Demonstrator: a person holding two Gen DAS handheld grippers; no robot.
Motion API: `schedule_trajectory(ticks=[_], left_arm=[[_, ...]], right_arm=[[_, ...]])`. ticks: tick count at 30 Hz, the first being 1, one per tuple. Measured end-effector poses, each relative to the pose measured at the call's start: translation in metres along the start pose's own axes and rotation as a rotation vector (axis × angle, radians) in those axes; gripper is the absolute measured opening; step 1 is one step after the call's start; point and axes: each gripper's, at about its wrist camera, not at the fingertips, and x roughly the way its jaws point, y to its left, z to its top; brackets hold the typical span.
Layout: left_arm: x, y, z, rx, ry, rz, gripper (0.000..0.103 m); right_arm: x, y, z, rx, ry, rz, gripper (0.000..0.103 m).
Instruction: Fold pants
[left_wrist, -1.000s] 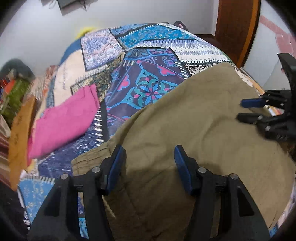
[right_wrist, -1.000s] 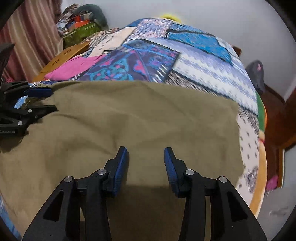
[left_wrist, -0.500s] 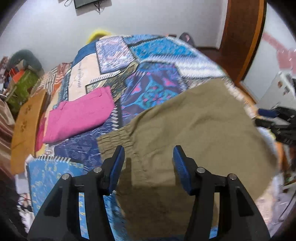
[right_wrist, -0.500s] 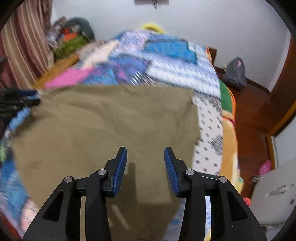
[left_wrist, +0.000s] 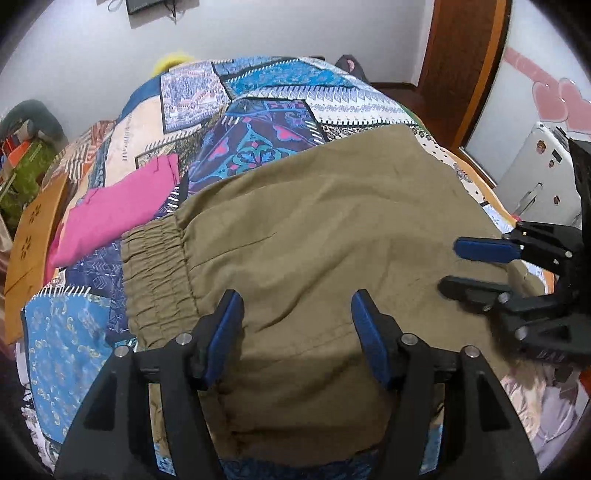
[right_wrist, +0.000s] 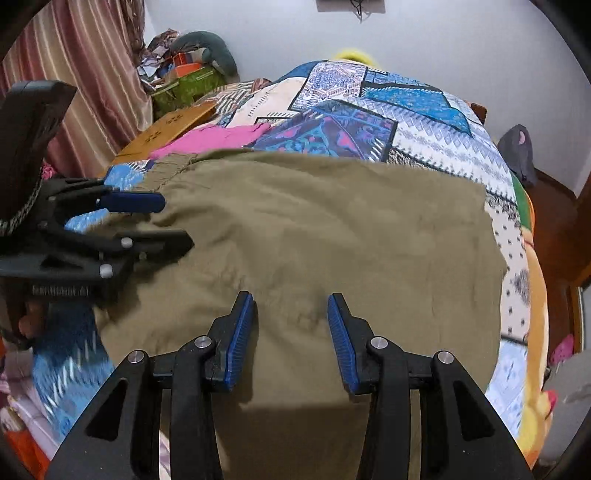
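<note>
Both claws, my left claw (left_wrist: 297, 332) and right claw (right_wrist: 291, 332), hung with jaws apart and empty over the olive pants (left_wrist: 332, 240) spread flat on the quilt (left_wrist: 258, 92), waistband (left_wrist: 155, 269) at nine o'clock, seemingly poised so I could pinch the near edge for a fold.

Pants (left_wrist: 325, 236) are matt olive cloth, kinda soft with a gathered elastic waistband (left_wrist: 155, 266). Grippers are matt black plastic, pads (right_wrist: 240, 339) ribbed blue. Quilt (left_wrist: 258, 122) is printed cotton-looking cloth.
</note>
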Motion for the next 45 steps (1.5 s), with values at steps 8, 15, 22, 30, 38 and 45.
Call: schedule_trajectory(ticks=[8,15,22,30,38,45], left_arm=[[-0.026,0.011,-0.032,0.059,-0.04,0.008,0.063],[-0.041,0.033,-0.055,-0.019,-0.046,0.007,0.072],[-0.054,0.045,-0.068,-0.056,-0.036,0.002,0.072],[-0.077,0.051,-0.071,-0.067,-0.046,0.081,0.072],[-0.089,0.078,-0.086,-0.293,0.016,-0.086,0.082],[-0.063,0.06,-0.096,-0.383,0.094,-0.245,0.082]], right_arm=[[-0.027,-0.018,-0.03,0.084,0.01,-0.015,0.038],[-0.042,-0.033,-0.056,0.16,0.011,-0.051,0.038],[-0.058,-0.045,-0.075,0.172,0.048,-0.138,0.038],[-0.09,-0.049,-0.073,0.186,-0.002,-0.184,0.039],[-0.103,-0.018,-0.044,0.141,-0.125,-0.13,0.04],[-0.074,0.01,-0.033,0.086,-0.127,-0.085,0.043]])
